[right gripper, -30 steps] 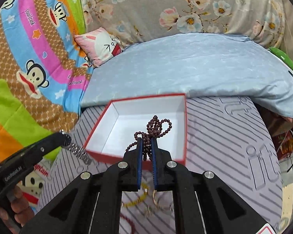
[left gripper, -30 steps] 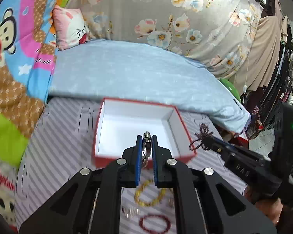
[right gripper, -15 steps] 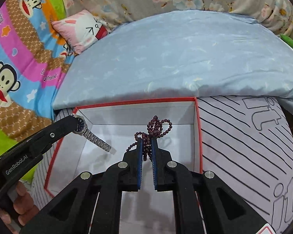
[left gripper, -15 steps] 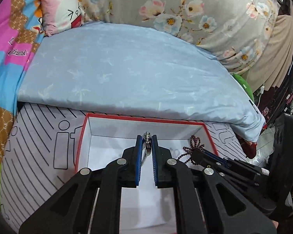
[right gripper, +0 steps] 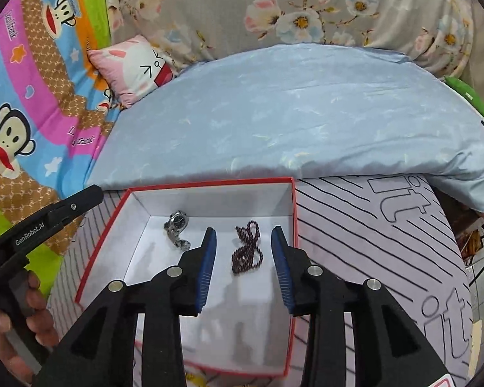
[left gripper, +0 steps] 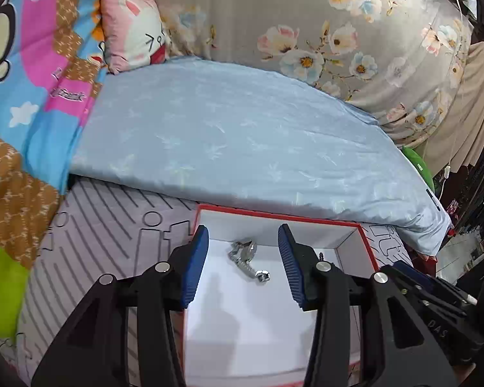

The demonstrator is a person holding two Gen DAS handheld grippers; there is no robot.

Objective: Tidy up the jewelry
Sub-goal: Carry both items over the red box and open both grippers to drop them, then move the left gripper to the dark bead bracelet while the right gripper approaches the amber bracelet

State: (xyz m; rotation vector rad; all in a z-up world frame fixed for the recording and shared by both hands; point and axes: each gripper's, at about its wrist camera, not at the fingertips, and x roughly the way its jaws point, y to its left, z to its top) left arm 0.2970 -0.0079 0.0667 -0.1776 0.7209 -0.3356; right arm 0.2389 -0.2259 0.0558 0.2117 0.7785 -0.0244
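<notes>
The shallow rectangular cardboard box (right gripper: 294,213), red outside and white inside, rests on a lilac bedsheet with dark line print (right gripper: 371,242). The left gripper (left gripper: 243,254) stands released; its jaws have just been opening, and the silver metal-link wristwatch (left gripper: 247,258) lies free on the box floor between the blue pads, touching neither. The right gripper (right gripper: 243,258) is likewise released, jaws just opened, with the dark maroon beaded bracelet (right gripper: 247,251) lying loose on the box floor between its pads. In the right wrist view, the wristwatch (right gripper: 177,229) lies near the bracelet, not touching it. A pale blue quilt (right gripper: 290,113) lies behind the box.
</notes>
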